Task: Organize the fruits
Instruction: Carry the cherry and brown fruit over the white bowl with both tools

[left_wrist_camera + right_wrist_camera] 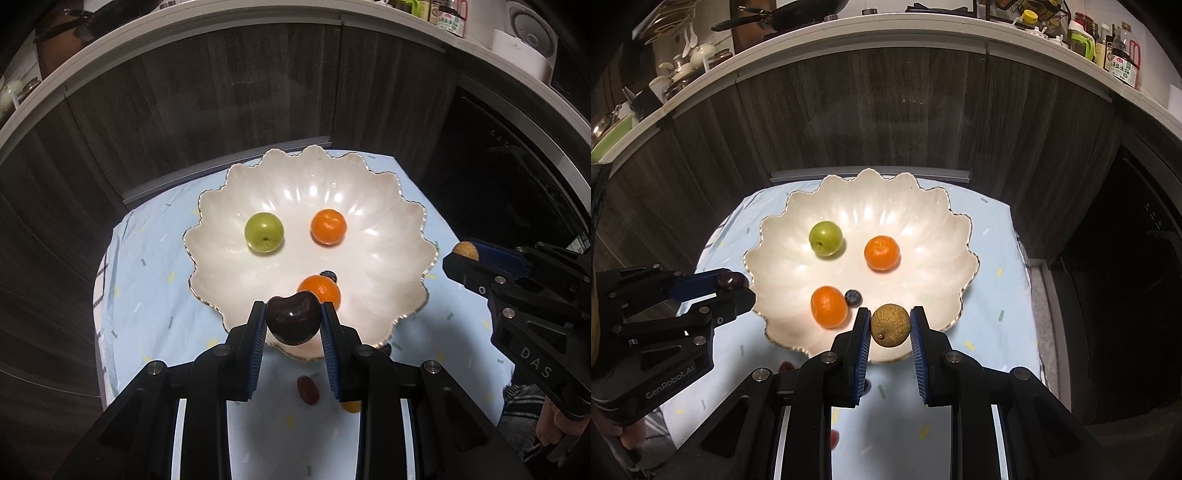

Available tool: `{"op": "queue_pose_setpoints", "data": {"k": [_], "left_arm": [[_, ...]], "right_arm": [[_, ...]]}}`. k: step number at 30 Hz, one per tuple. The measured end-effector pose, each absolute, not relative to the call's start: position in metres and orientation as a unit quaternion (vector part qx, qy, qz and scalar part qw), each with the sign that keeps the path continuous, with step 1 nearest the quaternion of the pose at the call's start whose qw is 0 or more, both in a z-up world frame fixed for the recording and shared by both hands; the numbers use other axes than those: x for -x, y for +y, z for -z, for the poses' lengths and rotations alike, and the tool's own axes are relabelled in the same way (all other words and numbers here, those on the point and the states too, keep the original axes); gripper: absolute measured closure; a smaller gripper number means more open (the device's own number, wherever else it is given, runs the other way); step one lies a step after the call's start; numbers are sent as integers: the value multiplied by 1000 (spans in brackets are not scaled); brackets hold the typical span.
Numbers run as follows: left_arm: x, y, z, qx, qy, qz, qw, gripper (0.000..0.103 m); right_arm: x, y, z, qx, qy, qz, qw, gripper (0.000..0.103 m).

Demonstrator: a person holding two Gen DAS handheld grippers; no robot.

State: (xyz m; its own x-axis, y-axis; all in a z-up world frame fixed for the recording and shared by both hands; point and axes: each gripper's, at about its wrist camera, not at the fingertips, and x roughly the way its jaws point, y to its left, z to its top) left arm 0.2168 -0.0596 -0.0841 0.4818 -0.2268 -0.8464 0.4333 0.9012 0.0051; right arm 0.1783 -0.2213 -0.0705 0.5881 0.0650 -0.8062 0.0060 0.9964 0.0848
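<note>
At the lower centre of the left wrist view, the left gripper (pixel 293 321) is clamped on a dark cherry (pixel 293 320) over the near rim of the scalloped white bowl (pixel 388 206). The right gripper (pixel 890 326) pinches a brown round fruit (pixel 890 325), perhaps a longan. The bowl holds a green fruit (pixel 826 238), two oranges (pixel 881 252) and a blueberry (pixel 853 297).
</note>
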Motion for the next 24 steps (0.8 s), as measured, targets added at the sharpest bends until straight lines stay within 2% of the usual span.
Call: {"op": "queue_pose_setpoints", "data": {"k": [24], "left_arm": [[-274,-63,139,-99,518,165,834,73]], "right_arm": [[-245,-228,123,-40,508,-2,861,80]]}}
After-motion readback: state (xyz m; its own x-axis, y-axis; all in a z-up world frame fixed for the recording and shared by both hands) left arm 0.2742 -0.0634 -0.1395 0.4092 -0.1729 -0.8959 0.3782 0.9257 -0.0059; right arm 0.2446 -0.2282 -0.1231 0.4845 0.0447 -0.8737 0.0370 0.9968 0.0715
